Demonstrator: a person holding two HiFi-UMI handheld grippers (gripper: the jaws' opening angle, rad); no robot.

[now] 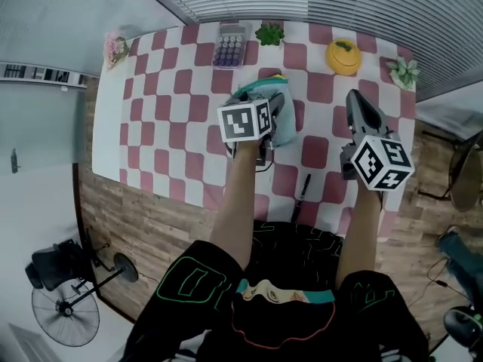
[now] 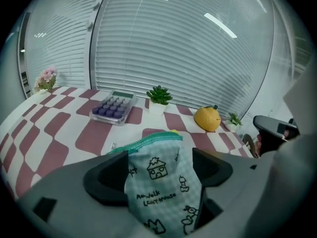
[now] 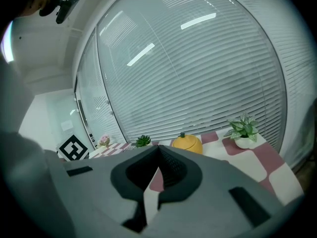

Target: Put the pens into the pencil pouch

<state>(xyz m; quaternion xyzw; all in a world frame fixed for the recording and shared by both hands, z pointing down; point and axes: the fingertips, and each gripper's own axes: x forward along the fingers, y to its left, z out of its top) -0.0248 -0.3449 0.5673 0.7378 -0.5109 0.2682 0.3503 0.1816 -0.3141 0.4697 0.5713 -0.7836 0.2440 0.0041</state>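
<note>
A pale green checked pencil pouch [image 1: 290,127] with a green zip lies on the red-and-white checked table [image 1: 162,127]. In the left gripper view the pouch [image 2: 158,182] fills the gap between my left gripper's [image 2: 157,175] wide jaws, which stand open around it. A yellow tip [image 2: 174,131] peeks from the pouch's mouth. A black pen [image 1: 303,189] lies near the table's front edge, between my two arms. My right gripper [image 1: 356,102] hovers to the right of the pouch. Its jaws [image 3: 157,157] are shut with nothing between them.
Along the far edge stand a clear case with purple keys [image 1: 230,47], a small succulent [image 1: 269,33], a yellow fruit-shaped pot [image 1: 343,55], a leafy plant [image 1: 404,70] and pink flowers [image 1: 115,47]. A fan [image 1: 68,315] stands on the floor at the left.
</note>
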